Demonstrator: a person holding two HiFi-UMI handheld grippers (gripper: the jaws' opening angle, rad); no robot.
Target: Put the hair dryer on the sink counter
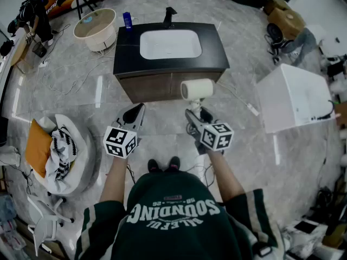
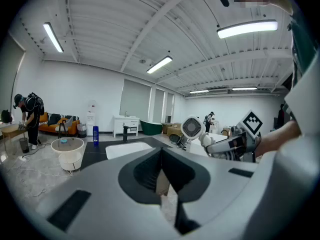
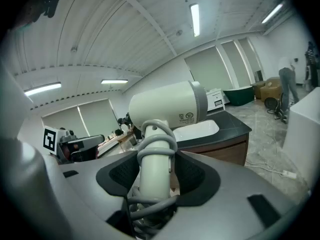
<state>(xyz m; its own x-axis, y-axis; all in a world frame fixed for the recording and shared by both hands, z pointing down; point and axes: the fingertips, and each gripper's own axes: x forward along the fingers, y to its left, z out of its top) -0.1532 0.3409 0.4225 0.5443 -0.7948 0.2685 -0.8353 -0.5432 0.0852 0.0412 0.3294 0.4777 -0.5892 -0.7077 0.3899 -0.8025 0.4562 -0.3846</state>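
Note:
A white hair dryer stands upright in my right gripper, which is shut on its handle. In the right gripper view the handle, with its grey cord wound round it, fills the gap between the jaws of the right gripper, and the dryer's barrel lies crosswise above them. The dryer hangs in front of the black sink counter, just short of its front edge. My left gripper is level with it to the left, shut and holding nothing. The hair dryer also shows in the left gripper view.
On the counter are a white basin, a black faucet and a blue bottle. A round white tub stands to its left and a white box to its right. A laundry basket and cables are on the floor.

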